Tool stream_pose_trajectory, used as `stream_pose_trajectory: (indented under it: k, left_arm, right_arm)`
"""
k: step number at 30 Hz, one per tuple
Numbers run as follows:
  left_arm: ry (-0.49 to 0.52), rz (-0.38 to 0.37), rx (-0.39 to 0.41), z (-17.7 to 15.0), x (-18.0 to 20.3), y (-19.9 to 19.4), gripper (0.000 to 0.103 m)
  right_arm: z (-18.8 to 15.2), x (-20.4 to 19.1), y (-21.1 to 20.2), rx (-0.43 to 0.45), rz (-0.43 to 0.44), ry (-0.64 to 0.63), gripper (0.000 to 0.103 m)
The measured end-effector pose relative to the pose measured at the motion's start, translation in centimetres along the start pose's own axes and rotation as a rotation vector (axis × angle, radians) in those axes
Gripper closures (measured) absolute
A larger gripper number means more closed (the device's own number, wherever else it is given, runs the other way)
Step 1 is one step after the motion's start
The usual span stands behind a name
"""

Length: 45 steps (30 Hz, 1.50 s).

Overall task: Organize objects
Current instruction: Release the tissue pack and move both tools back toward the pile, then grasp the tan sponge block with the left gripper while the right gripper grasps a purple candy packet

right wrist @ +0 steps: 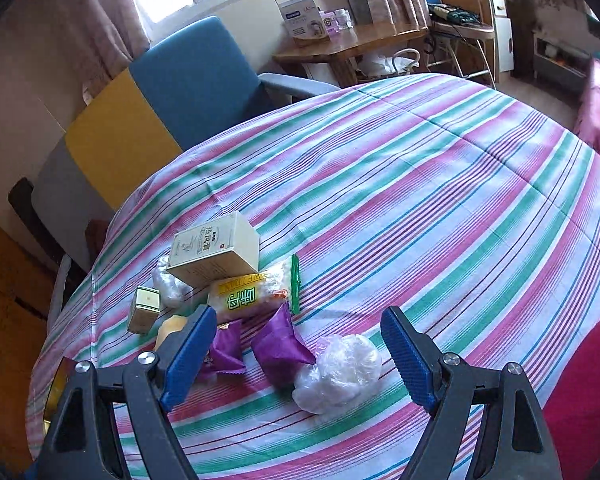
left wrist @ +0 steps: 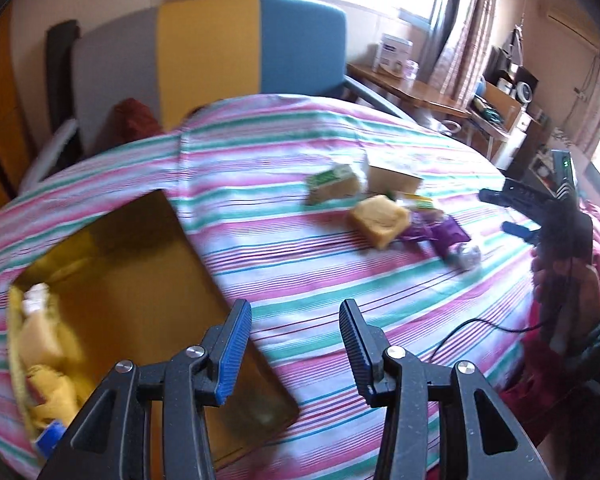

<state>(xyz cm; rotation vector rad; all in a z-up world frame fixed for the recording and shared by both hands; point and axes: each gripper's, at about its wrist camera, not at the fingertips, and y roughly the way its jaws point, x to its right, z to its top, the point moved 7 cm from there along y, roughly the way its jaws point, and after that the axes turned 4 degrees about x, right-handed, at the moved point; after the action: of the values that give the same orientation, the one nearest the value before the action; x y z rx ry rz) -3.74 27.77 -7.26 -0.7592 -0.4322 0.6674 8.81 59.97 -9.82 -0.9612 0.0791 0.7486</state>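
A pile of small items lies on the striped bedspread: a cream carton, a small green-topped box, a yellow-labelled snack pack, two purple packets, a clear plastic ball and a yellow block. My right gripper hovers open just above the purple packets, gripping nothing; it also shows at the right of the left wrist view. My left gripper is open and empty over the right rim of a gold open box, which holds yellow and white items.
A blue, yellow and grey headboard stands behind the bed. A wooden side table with boxes and a cluttered desk stand by the window. A hand and a cable are at the bed's right side.
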Motion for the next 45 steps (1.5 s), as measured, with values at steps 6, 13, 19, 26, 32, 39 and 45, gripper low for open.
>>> stream_pose_trajectory:
  k: [6, 13, 19, 26, 32, 39, 45]
  left_arm:
    - [-0.026, -0.093, -0.092, 1.5, 3.5, 4.4, 0.057]
    - [-0.136, -0.177, -0.179, 3.7, 5.9, 10.5, 0.038]
    - [-0.278, -0.22, -0.234, 5.5, 6.8, 15.1, 0.034]
    - [-0.354, -0.183, -0.281, 6.9, 7.3, 19.7, 0.027]
    - [-0.363, -0.175, -0.319, 6.4, 8.0, 21.9, 0.042]
    - [-0.346, -0.208, -0.271, 5.3, 6.9, 19.3, 0.047]
    - [-0.281, -0.17, -0.21, 3.9, 4.7, 14.8, 0.047]
  right_arm:
    - [-0.5, -0.2, 0.4, -0.021, 0.017, 0.013, 0.018]
    - [-0.8, -1.0, 0.6, -0.041, 0.055, -0.001, 0.018]
    - [-1.1, -0.8, 1.1, -0.068, 0.068, 0.018, 0.018]
    - [-1.0, -0.8, 1.0, -0.052, 0.069, 0.019, 0.018]
    - [-1.0, -1.3, 1.0, -0.052, 0.075, -0.004, 0.018]
    - [-1.2, -2.4, 1.2, -0.058, 0.086, -0.066, 0.02]
    - [-2.5, -4.5, 1.6, -0.101, 0.121, -0.166, 0.029]
